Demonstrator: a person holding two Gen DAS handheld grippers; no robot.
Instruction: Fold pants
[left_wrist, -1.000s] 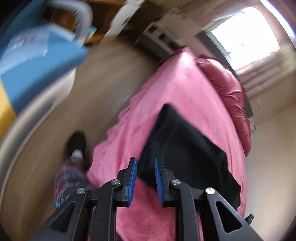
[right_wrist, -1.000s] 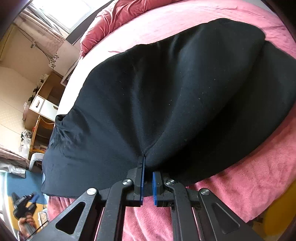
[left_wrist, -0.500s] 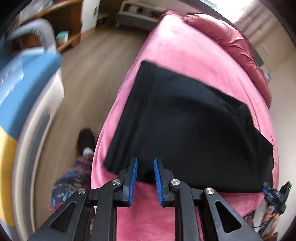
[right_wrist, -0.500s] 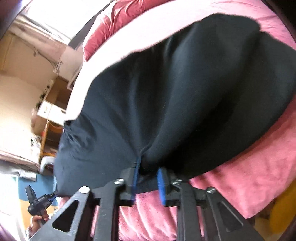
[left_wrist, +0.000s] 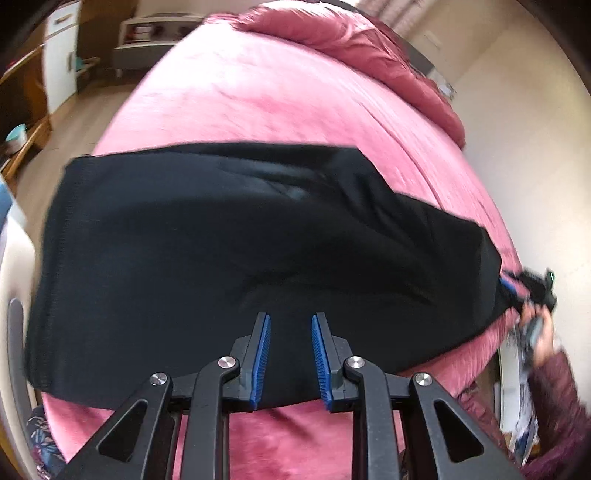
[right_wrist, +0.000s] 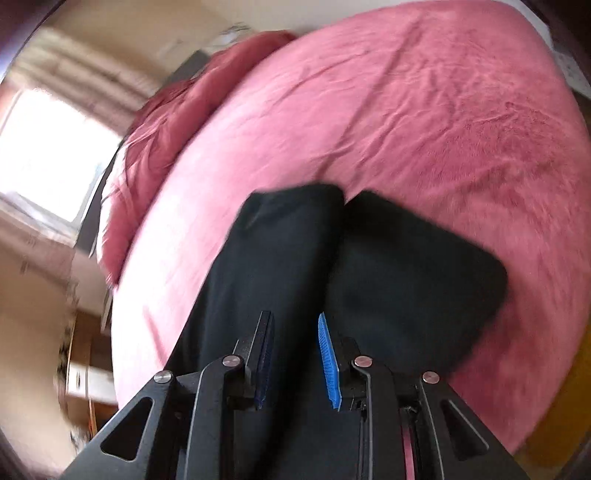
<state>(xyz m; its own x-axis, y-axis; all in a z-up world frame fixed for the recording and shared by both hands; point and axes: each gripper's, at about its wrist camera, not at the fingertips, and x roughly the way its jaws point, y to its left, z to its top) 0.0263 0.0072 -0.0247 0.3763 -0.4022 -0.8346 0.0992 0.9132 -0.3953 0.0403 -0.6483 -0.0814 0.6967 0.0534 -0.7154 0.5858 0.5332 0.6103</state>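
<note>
Black pants (left_wrist: 236, 240) lie part-folded across a pink bed (left_wrist: 295, 92), while the left gripper (left_wrist: 290, 356) and right gripper (right_wrist: 295, 354) hover over the cloth, jaws opening and empty; each should pinch one flat edge evenly.

The pants (left_wrist: 229, 236) are matt black knit cloth. The bed cover (left_wrist: 280, 92) is fuzzy pink plush. Gripper fingers (left_wrist: 263, 354) carry ribbed blue pads on black plastic
</note>
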